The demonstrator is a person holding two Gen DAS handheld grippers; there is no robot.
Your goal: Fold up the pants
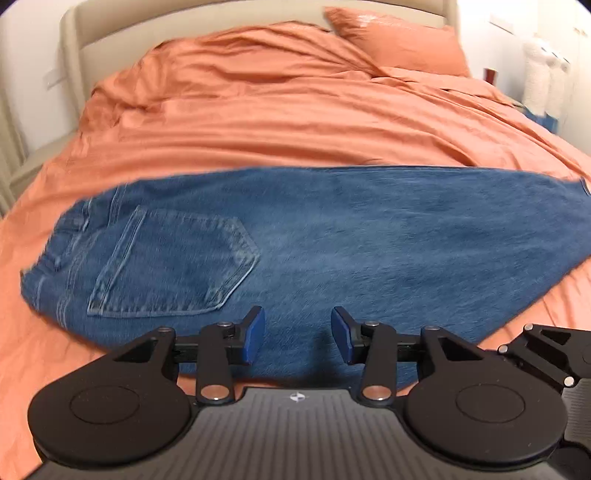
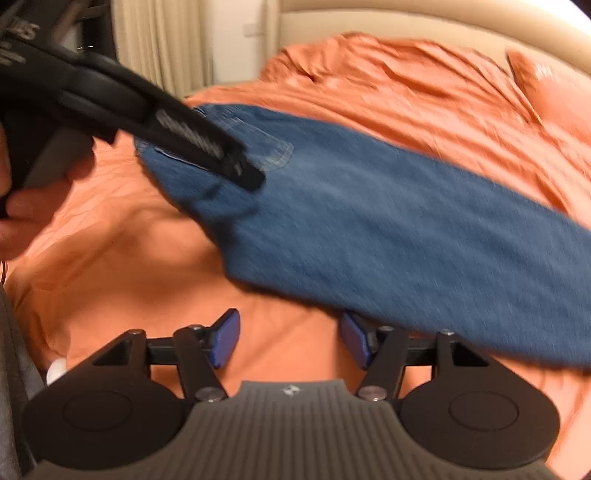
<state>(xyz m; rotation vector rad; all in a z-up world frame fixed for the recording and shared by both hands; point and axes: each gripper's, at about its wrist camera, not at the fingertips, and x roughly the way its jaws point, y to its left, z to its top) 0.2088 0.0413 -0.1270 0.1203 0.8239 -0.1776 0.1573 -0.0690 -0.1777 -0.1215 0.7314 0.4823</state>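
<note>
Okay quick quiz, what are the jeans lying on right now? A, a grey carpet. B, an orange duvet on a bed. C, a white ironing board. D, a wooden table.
B: the jeans are spread flat across the rumpled orange duvet, with a matching pillow by the headboard.

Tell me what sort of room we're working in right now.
Most likely a bedroom: the jeans lie on a bed with an orange duvet, a matching pillow and a padded beige headboard. Curtains hang nearby.
</note>
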